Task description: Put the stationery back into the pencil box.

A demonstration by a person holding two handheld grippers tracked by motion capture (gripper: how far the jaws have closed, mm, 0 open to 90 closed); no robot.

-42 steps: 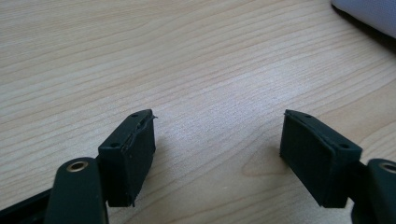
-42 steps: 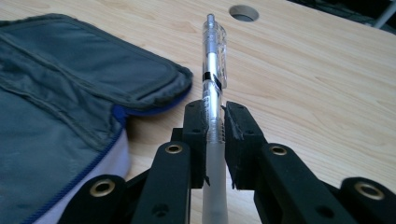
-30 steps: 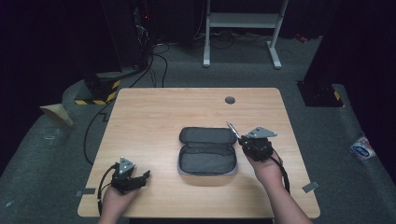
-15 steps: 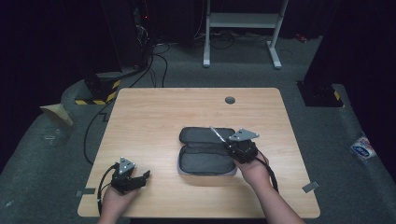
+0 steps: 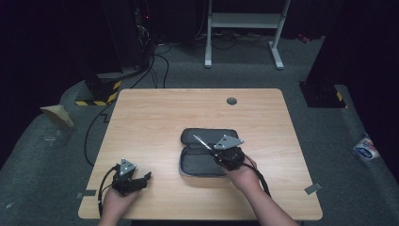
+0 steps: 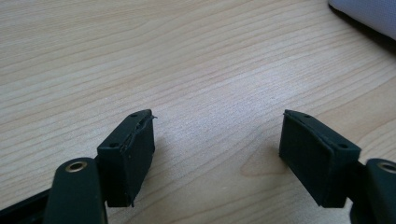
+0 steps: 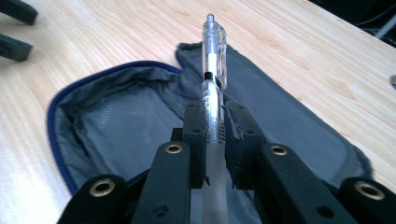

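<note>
A dark grey pencil case (image 5: 207, 149) lies unzipped and spread flat on the wooden table (image 5: 155, 117); its grey lining (image 7: 126, 126) and blue zip edge show in the right gripper view. My right gripper (image 5: 217, 151) (image 7: 215, 135) hovers over the case, shut on a clear pen (image 7: 213, 74) (image 5: 203, 141) that sticks out forward past the jaws. At the table's front left my left gripper (image 5: 143, 179) (image 6: 217, 149) rests low over bare wood, open, with nothing between its pads.
A round cable hole (image 5: 231, 100) sits near the table's far edge. A corner of the case (image 6: 369, 14) shows at the top right of the left gripper view. The left gripper's jaws (image 7: 14, 32) appear at the upper left of the right gripper view.
My right gripper has carried the pen leftward from the case's right end to over its middle. The left gripper has stayed where it was.
</note>
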